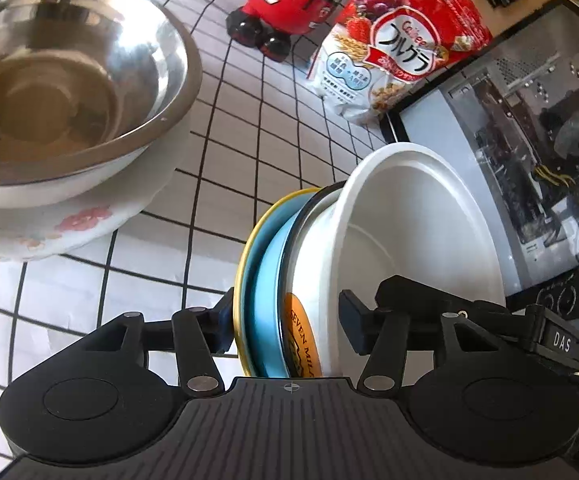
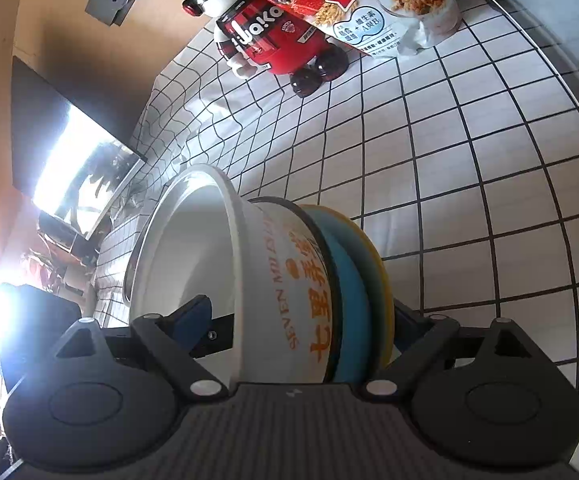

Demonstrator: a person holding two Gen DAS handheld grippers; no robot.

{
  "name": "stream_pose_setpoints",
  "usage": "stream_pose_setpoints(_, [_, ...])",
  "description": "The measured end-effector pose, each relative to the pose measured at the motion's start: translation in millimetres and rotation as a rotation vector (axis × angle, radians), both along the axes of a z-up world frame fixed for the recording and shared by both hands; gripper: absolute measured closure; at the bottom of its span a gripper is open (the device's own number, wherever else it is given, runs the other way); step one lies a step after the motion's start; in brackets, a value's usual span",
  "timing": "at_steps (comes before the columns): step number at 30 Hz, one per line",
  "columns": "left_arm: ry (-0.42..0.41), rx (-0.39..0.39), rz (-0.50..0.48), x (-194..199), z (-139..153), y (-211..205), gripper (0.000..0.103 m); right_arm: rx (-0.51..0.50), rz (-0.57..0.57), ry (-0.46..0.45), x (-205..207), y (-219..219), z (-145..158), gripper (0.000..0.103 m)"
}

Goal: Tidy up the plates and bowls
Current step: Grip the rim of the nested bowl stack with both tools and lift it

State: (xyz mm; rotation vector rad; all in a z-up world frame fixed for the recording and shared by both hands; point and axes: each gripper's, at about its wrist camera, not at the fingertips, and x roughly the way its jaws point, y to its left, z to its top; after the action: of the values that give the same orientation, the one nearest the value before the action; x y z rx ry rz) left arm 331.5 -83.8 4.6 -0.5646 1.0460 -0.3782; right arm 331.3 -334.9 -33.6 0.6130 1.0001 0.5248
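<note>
My left gripper (image 1: pixel 285 326) is shut on a stack seen edge-on: a white bowl with orange lettering (image 1: pixel 369 240), a blue plate (image 1: pixel 267 276) and a yellow-rimmed plate (image 1: pixel 245 256). My right gripper (image 2: pixel 301 328) is shut on the same stack from the other side: the white bowl (image 2: pixel 281 280), the blue plate (image 2: pixel 353 280), the yellow plate (image 2: pixel 381 276). One finger of each gripper sits inside the bowl, the other behind the yellow plate. A steel bowl (image 1: pixel 69 76) rests in a floral white bowl (image 1: pixel 69 224) at the left.
A red panda-figure container (image 1: pixel 289 0) and a red cereal bag (image 1: pixel 393 40) stand at the back of the white grid-patterned tablecloth (image 2: pixel 469 152). A glass-sided computer case (image 1: pixel 529 140) stands at the right in the left wrist view.
</note>
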Motion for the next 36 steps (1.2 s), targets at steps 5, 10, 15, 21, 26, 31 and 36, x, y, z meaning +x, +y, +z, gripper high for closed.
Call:
stream_pose_setpoints(5, [0.012,0.056,-0.019,1.6,3.3,-5.2,0.051,0.137,-0.025,0.1,1.4,-9.6,-13.8,0.002])
stream_pose_setpoints(10, [0.011,0.06,-0.038,3.1,2.5,-4.7,0.049,0.151,0.003,0.103,2.8,-10.9,-14.3,0.001])
stream_pose_setpoints(15, [-0.034,0.158,-0.09,0.4,10.1,-13.0,0.051,0.042,-0.076,0.071,-5.4,-4.9,-3.7,0.006])
stream_pose_setpoints(21, [-0.022,0.361,-0.106,1.1,28.5,-19.8,0.05,-0.466,-0.052,-0.122,-18.6,33.2,41.9,0.009])
stream_pose_setpoints(26, [0.022,0.358,-0.111,10.9,27.7,-14.8,0.046,-0.433,0.01,-0.037,1.1,31.7,35.7,0.017])
stream_pose_setpoints(31, [0.047,0.358,-0.127,11.6,26.9,-17.7,0.045,-0.402,0.068,0.027,12.1,31.0,31.5,0.037])
stream_pose_setpoints(36, [0.066,0.349,-0.127,11.9,26.9,-16.4,0.044,-0.336,0.097,0.059,12.8,27.8,28.5,0.037])
